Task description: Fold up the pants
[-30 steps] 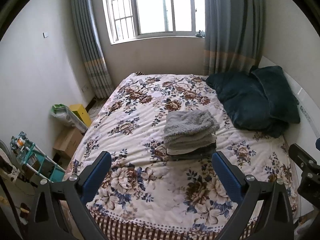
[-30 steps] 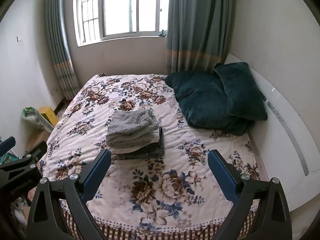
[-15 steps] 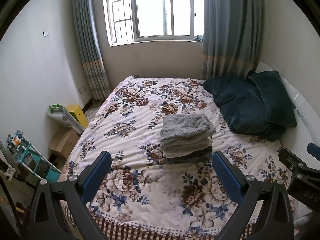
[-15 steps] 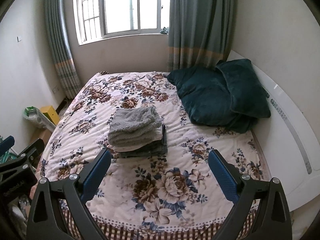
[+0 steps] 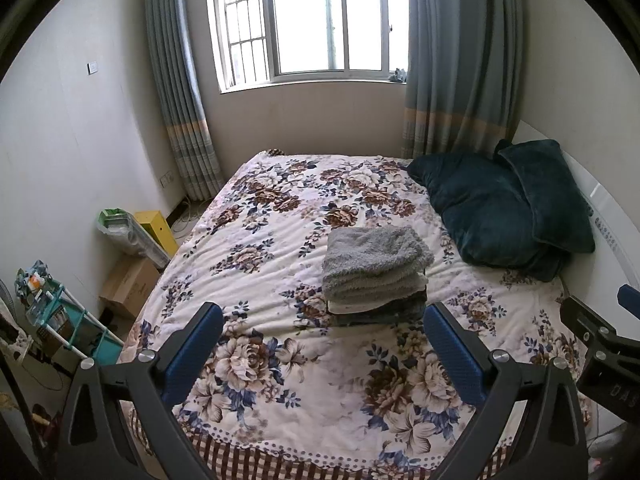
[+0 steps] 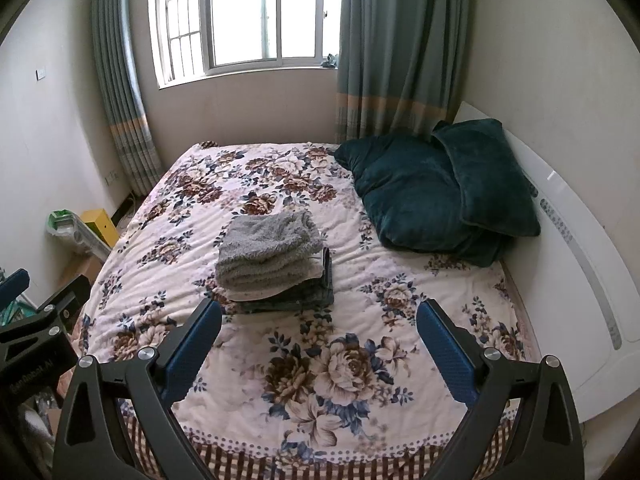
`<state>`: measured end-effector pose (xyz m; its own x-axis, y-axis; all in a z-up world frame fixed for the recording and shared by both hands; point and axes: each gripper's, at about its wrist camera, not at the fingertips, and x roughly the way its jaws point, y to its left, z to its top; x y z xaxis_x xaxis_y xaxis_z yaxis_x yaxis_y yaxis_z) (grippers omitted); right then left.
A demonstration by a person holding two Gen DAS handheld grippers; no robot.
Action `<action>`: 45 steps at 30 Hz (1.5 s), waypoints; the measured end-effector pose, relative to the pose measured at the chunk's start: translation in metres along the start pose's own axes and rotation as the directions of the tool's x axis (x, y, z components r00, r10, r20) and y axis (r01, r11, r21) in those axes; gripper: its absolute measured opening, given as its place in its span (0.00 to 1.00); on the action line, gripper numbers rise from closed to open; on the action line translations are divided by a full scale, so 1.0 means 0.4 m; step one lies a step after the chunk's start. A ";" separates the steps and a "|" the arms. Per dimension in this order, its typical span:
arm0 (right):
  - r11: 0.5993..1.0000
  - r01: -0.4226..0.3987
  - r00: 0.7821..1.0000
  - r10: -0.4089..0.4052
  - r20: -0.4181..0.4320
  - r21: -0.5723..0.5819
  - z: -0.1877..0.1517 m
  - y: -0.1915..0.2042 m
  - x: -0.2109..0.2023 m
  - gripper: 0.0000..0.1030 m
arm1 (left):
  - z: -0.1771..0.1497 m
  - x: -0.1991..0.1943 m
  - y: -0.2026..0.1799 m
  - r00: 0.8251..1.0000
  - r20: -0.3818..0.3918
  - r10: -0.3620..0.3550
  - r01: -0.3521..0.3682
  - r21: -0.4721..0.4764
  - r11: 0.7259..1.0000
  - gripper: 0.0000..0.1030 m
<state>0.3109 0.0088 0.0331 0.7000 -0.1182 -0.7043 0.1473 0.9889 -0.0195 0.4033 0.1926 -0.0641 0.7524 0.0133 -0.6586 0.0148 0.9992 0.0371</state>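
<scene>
While both grippers hang above the foot of the bed [image 5: 248,216], neither touches any cloth. Left gripper [image 5: 322,354]: jaws spread wide, blue pads [image 5: 192,354] empty. Right gripper [image 6: 318,352]: likewise wide apart, nothing between its pads [image 6: 446,354]. The folded pants [image 5: 376,268] sit in a stack near the middle of the floral bedspread [image 6: 320,360] (a fuzzy grey piece on top, a pale layer beneath, a darker garment at the bottom); which layers are pants cannot be told. Two dark teal pillows [image 6: 436,192] lie well apart from the stack, against the white headboard [image 6: 576,280]. A window [image 5: 308,20] with striped curtains [image 5: 456,60] stands behind the bed.
</scene>
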 end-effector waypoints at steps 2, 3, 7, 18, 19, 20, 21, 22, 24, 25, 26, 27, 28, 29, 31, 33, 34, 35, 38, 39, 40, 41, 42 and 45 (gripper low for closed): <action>1.000 0.000 1.000 0.000 -0.002 -0.001 -0.004 0.000 0.004 0.97 | -0.002 -0.001 -0.001 1.000 0.000 0.003 -0.003 0.001 1.000 1.00; 1.000 -0.001 1.000 0.001 0.000 0.000 -0.005 -0.001 0.001 0.97 | -0.002 -0.001 -0.001 1.000 0.000 0.003 -0.003 0.001 1.000 1.00; 1.000 -0.004 1.000 0.004 0.000 0.001 -0.012 -0.003 0.000 0.97 | -0.004 -0.003 0.000 1.000 0.001 0.003 -0.003 0.001 1.000 1.00; 1.000 -0.009 1.000 0.009 -0.001 0.000 -0.015 -0.004 -0.003 0.97 | -0.007 -0.007 -0.004 1.000 0.002 0.003 -0.003 0.003 1.000 1.00; 1.000 -0.008 1.000 0.008 0.001 0.001 -0.020 -0.005 -0.006 0.97 | -0.007 -0.008 -0.004 1.000 0.003 0.005 -0.005 0.002 1.000 1.00; 1.000 -0.008 1.000 0.008 0.002 0.000 -0.022 -0.006 -0.005 0.97 | -0.007 -0.008 -0.004 1.000 0.005 0.001 -0.001 0.003 1.000 1.00; 1.000 -0.009 1.000 0.009 0.001 0.001 -0.024 -0.008 -0.002 0.97 | -0.007 -0.008 -0.004 1.000 0.007 -0.001 0.001 0.005 1.000 1.00; 1.000 -0.011 1.000 0.011 -0.001 0.001 -0.021 -0.006 -0.005 0.97 | -0.004 -0.007 -0.005 1.000 0.010 0.000 0.000 0.008 1.000 1.00; 1.000 -0.012 1.000 0.012 0.000 -0.001 -0.018 -0.004 -0.006 0.97 | -0.001 -0.006 -0.006 1.000 0.013 -0.005 0.005 0.013 1.000 1.00; 1.000 -0.014 1.000 0.014 0.000 0.000 -0.018 -0.005 -0.005 0.97 | 0.001 -0.006 -0.005 1.000 0.014 -0.004 0.004 0.015 1.000 1.00; 1.000 -0.016 1.000 0.016 -0.001 0.003 -0.019 -0.005 -0.005 0.97 | 0.002 -0.005 -0.005 1.000 0.014 -0.006 0.006 0.015 1.000 1.00; 1.000 -0.017 1.000 0.017 0.000 0.004 -0.016 -0.005 -0.010 0.97 | 0.001 -0.006 -0.005 1.000 0.013 -0.007 0.007 0.014 1.000 1.00; 1.000 -0.020 1.000 0.020 0.000 0.006 -0.019 -0.007 -0.009 0.97 | 0.001 -0.005 -0.006 1.000 0.014 -0.007 0.006 0.014 1.000 1.00; 1.000 -0.021 1.000 0.021 0.000 0.006 -0.014 -0.007 -0.010 0.97 | 0.002 -0.004 -0.006 1.000 0.014 -0.007 0.006 0.015 1.000 1.00; 1.000 -0.024 1.000 0.024 0.001 0.008 -0.009 -0.005 -0.011 0.97 | 0.002 -0.004 -0.006 1.000 0.014 -0.007 0.007 0.017 1.000 1.00; 1.000 -0.029 1.000 0.029 0.001 0.010 -0.005 -0.005 -0.013 0.97 | 0.002 -0.004 -0.006 1.000 0.014 -0.007 0.007 0.015 1.000 1.00; 0.999 -0.030 1.000 0.030 0.003 0.011 -0.003 -0.004 -0.013 0.97 | 0.003 -0.003 -0.006 1.000 0.014 -0.008 0.008 0.015 1.000 1.00; 0.999 -0.033 0.999 0.033 0.005 0.012 -0.004 -0.005 -0.012 0.97 | 0.003 -0.003 -0.006 1.000 0.014 -0.008 0.008 0.016 1.000 1.00; 0.999 -0.046 0.999 0.046 0.007 0.019 0.004 -0.003 -0.015 0.97 | 0.008 -0.005 -0.003 1.000 0.018 -0.012 0.012 0.016 1.000 1.00; 0.998 -0.051 0.999 0.050 0.008 0.022 0.007 -0.001 -0.017 0.97 | 0.009 -0.005 -0.003 1.000 0.019 -0.015 0.015 0.016 1.000 1.00; 0.998 -0.053 0.999 0.053 0.008 0.024 0.009 -0.001 -0.018 0.97 | 0.009 -0.005 -0.003 1.000 0.020 -0.016 0.016 0.017 1.000 1.00; 0.998 -0.053 0.999 0.053 0.009 0.024 0.009 0.000 -0.018 0.97 | 0.013 -0.006 0.000 1.000 0.021 -0.015 0.014 0.016 1.000 1.00; 0.998 -0.054 0.998 0.054 0.009 0.024 0.009 0.000 -0.019 0.97 | 0.017 -0.006 0.002 1.000 0.024 -0.013 0.012 0.016 1.000 1.00; 0.998 -0.058 0.998 0.058 0.011 0.026 0.010 0.001 -0.021 0.97 | 0.027 -0.011 0.007 1.000 0.029 -0.012 0.012 0.016 1.000 1.00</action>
<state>0.3078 0.0097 0.0420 0.7150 -0.0621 -0.6963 0.1246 0.9914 0.0396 0.4072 0.1947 -0.0529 0.7709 0.0002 -0.6370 0.0343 0.9985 0.0419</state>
